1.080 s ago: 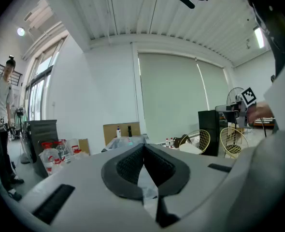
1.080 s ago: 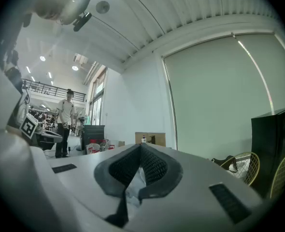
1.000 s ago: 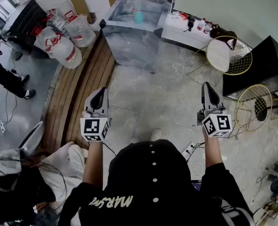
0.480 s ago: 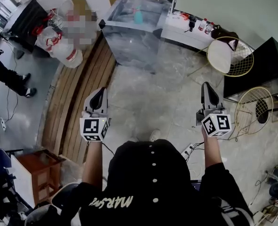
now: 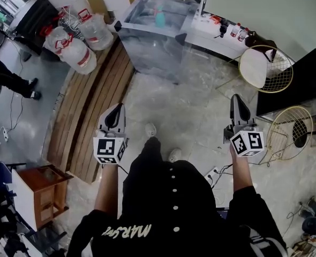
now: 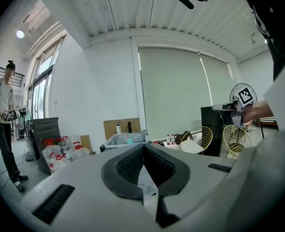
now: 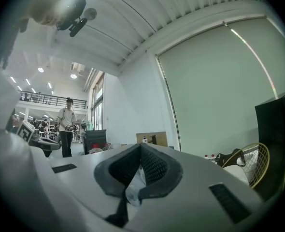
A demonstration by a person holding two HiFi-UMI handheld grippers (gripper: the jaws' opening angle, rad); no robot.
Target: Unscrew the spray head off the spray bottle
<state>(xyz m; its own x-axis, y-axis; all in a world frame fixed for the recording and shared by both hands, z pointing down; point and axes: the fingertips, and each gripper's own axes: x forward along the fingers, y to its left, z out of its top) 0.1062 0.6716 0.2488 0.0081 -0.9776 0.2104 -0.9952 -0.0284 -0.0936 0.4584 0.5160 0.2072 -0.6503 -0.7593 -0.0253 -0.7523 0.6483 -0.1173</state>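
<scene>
The spray bottle (image 5: 159,19) is tiny and far off in the head view, so its spray head and the way the nozzle faces cannot be made out. It seems to stand upright, long axis vertical, near the middle of the worktop (image 5: 147,50). It looks teal. The left gripper (image 5: 118,109) and right gripper (image 5: 236,97) are both closed on nothing, well apart from it.

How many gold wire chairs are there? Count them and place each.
2. One wire chair, white-seated, at the far right; the second chair closer in, also right. Others may be hidden.
</scene>
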